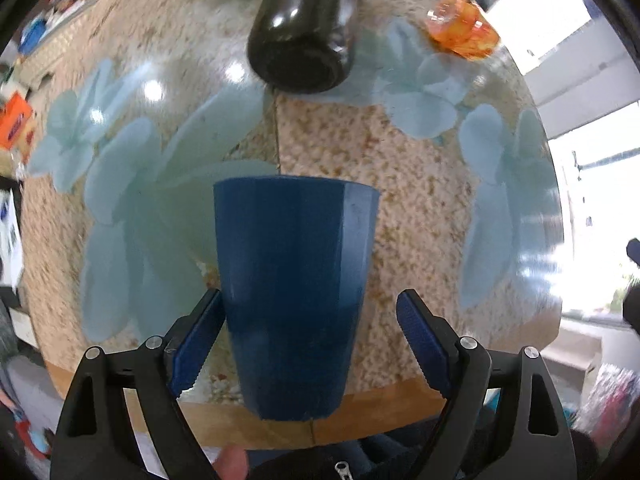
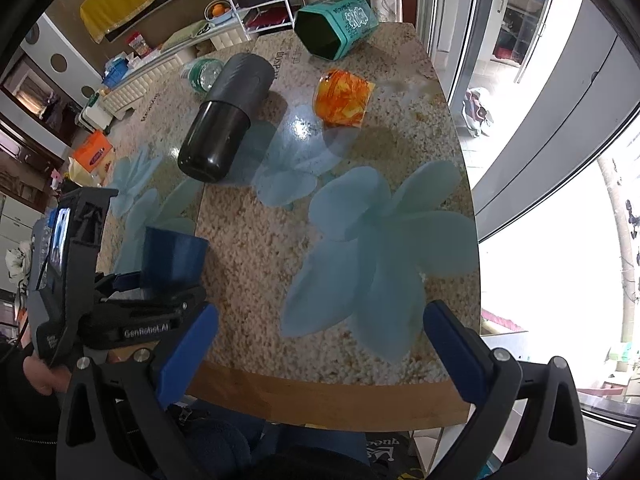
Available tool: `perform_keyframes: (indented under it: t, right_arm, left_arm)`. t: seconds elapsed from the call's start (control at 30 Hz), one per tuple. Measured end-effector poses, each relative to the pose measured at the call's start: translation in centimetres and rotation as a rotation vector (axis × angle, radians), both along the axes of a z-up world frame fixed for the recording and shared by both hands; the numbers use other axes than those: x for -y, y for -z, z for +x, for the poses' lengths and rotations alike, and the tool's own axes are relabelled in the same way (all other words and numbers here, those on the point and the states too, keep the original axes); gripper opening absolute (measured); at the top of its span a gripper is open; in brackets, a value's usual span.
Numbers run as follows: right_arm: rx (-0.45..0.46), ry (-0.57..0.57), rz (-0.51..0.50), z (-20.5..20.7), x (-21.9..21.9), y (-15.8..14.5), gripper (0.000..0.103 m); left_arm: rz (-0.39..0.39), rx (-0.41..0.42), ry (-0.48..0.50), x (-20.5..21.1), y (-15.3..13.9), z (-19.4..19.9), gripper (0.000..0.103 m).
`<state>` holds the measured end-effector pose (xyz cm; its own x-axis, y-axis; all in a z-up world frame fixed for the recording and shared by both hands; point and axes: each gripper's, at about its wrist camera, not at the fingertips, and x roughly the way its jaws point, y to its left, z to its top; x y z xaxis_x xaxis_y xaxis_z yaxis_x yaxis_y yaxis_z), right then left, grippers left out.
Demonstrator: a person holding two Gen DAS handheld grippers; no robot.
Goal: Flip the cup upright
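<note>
One blue cup (image 1: 294, 300) sits between the left gripper's (image 1: 308, 344) jaws, wide end pointing away; the jaws stand apart, one pad (image 1: 196, 344) touching the cup's side and the other clear of it. Ahead of those jaws on the surface (image 1: 400, 184) lie one black tumbler (image 1: 306, 28) on its side and one orange cup (image 1: 464, 26). The right gripper (image 2: 320, 344) hangs with jaws wide apart around nothing; one teal tin (image 2: 336, 26) lies far ahead of them.
</note>
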<state>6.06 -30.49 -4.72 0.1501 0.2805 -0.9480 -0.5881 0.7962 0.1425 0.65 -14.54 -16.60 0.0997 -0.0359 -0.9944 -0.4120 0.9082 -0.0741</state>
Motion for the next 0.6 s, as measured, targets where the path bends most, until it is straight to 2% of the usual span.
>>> perform_keyframes:
  t: [0.1,0.23,0.43,0.6]
  right_arm:
    - [-0.008,0.005,0.019,0.1,0.0,0.0,0.103]
    - [-0.037,0.013,0.034,0.0,-0.1,0.5,0.103]
    - [-0.057,0.036,0.056,-0.2,-0.6,0.6,0.103]
    - [-0.079,0.036,0.069,-0.9,-2.1,1.1,0.103]
  left_arm:
    - [0.033,0.007,0.037,0.9,-1.1,0.1,0.099]
    - [0.023,-0.004,0.048,0.8,-2.2,-0.6,0.100]
    - [-0.041,-0.001,0.059,-2.1,-5.1,-4.8,0.100]
    - [-0.030,0.011,0.088,-4.9,-7.5,-7.3,0.102]
